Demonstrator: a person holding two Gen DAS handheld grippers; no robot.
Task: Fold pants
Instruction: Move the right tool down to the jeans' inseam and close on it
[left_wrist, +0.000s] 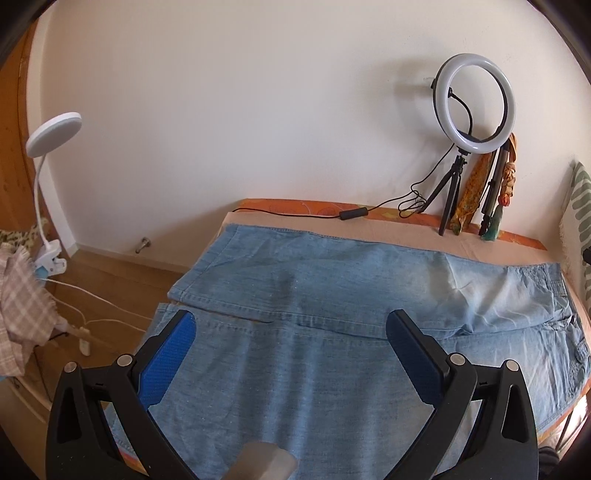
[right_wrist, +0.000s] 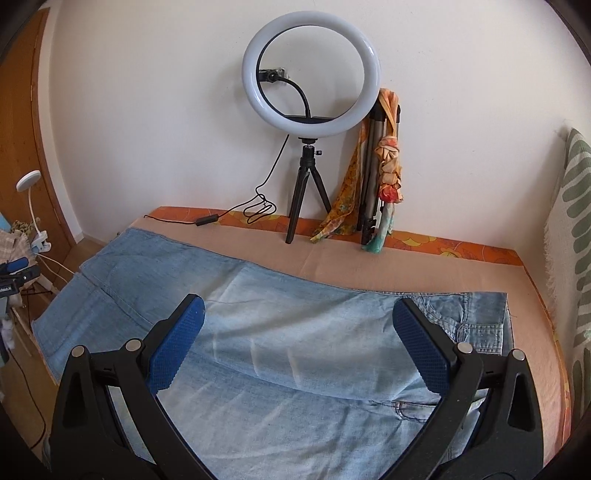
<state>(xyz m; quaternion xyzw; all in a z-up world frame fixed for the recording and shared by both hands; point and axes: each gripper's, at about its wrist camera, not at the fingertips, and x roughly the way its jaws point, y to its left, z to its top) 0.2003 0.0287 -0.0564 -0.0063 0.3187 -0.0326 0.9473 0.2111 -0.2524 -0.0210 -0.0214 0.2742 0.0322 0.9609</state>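
Item: pants (left_wrist: 332, 295), pale blue denim, spread flat on the bed (right_wrist: 369, 258). Long axis runs from nine o'clock (hems) to three o'clock (waistband and pockets); the two legs lie side by side, the far leg toward twelve, the near leg toward six.

Left gripper (left_wrist: 291, 328): jaws spread wide, holding nothing, poised above the near leg toward the hem end; the inner seam line crosses between its fingertips.

Right gripper (right_wrist: 299, 314): likewise spread and empty, above the seat and upper-thigh region, with the pocket just at its two o'clock.

Governing relation: the cloth lies directly below and ahead of both grippers, its length crosswise to their pointing direction. Left is nearer the hems, right nearer the waist (so each end likely falls to its own side, a judgement only).

Surroundings: ring light (right_wrist: 312, 77) on a small tripod at twelve o'clock against the wall, its cable (right_wrist: 236, 210) trailing on the bed's far edge; scarf-draped stand (right_wrist: 384, 166) at one o'clock; clip lamp (left_wrist: 48, 140) at nine, off the bed.

Obstructions: none on the denim itself; the cable lies clear of the far leg.
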